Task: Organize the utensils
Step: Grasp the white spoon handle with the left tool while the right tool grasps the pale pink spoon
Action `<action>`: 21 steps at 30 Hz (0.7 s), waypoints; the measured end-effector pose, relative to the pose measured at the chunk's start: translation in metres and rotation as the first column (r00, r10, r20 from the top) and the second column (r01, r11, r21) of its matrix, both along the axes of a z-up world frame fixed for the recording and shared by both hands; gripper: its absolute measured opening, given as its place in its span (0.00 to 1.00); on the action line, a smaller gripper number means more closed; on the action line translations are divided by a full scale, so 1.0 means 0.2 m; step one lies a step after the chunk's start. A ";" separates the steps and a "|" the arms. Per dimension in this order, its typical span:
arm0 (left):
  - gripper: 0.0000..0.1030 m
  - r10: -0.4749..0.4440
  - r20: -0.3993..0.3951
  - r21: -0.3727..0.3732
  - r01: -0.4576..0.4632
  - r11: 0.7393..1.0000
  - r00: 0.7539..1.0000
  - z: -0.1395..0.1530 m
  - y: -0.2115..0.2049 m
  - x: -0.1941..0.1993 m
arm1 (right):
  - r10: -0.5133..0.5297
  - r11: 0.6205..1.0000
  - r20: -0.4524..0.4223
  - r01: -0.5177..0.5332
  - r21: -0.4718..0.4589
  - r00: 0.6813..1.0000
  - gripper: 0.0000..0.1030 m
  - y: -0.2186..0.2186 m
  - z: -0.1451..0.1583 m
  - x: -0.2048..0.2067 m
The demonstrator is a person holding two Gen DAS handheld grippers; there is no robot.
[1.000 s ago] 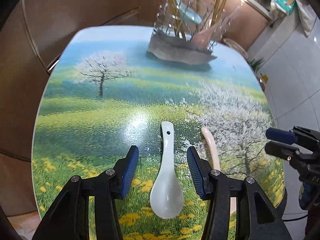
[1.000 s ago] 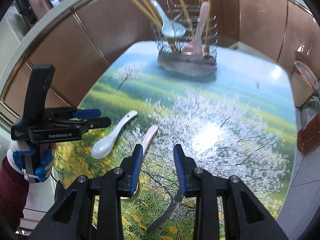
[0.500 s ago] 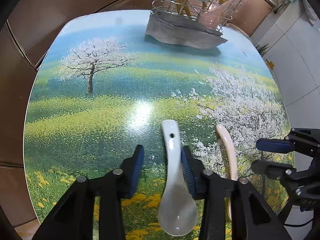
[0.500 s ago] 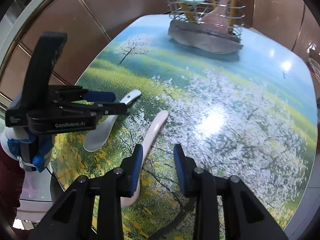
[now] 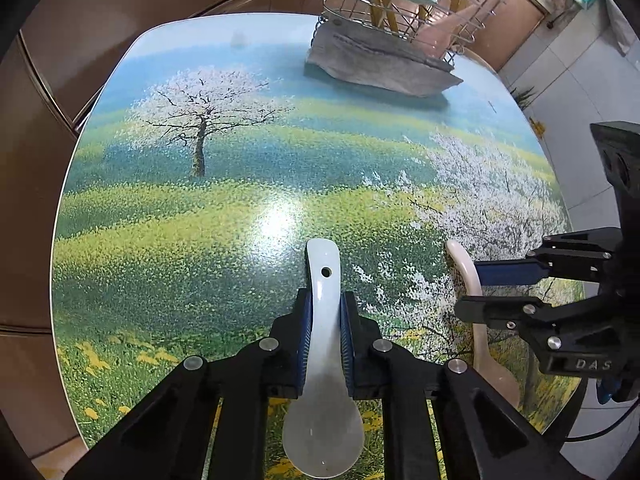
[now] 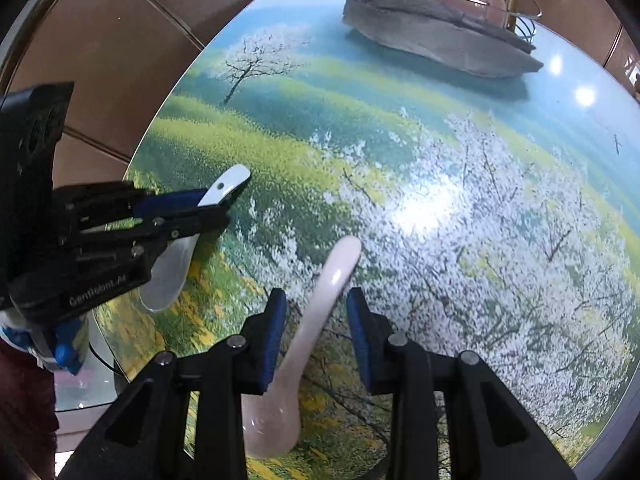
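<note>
Glossy and printed with blossoming trees over green meadow, the table (image 5: 208, 216) is carrying a wire utensil rack (image 5: 404, 4) on a grey slab (image 5: 376, 66) at its far edge, with chopsticks and spoons standing in it. Nearer, the left gripper (image 5: 325, 314) is pinching the handle of the white spoon (image 5: 323, 380) between its blue pads, bowl toward the camera. Just beside it, the right gripper (image 6: 316, 328) is sitting spread around the pink spoon (image 6: 308, 328) lying on the tabletop, pads not touching it.
</note>
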State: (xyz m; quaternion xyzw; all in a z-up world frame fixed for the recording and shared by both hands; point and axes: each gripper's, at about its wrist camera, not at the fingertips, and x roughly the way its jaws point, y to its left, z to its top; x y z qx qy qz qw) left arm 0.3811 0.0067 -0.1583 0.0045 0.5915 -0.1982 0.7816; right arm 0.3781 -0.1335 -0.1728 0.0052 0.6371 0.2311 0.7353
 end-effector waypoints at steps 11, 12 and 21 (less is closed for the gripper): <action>0.13 0.066 0.067 -0.034 -0.063 0.997 0.996 0.05 0.04 -0.07 | 0.002 0.998 0.018 -0.003 0.056 1.000 0.10 -0.06 0.00 0.01; 0.13 0.074 0.077 -0.040 -0.071 0.997 0.994 0.07 0.05 -0.08 | 0.002 0.997 0.024 -0.003 0.083 1.000 0.10 -0.09 0.01 -0.02; 0.13 0.152 0.139 -0.115 -0.136 0.984 0.979 0.19 0.08 -0.18 | -0.053 0.975 0.166 0.015 0.220 0.985 0.09 -0.28 0.16 -0.23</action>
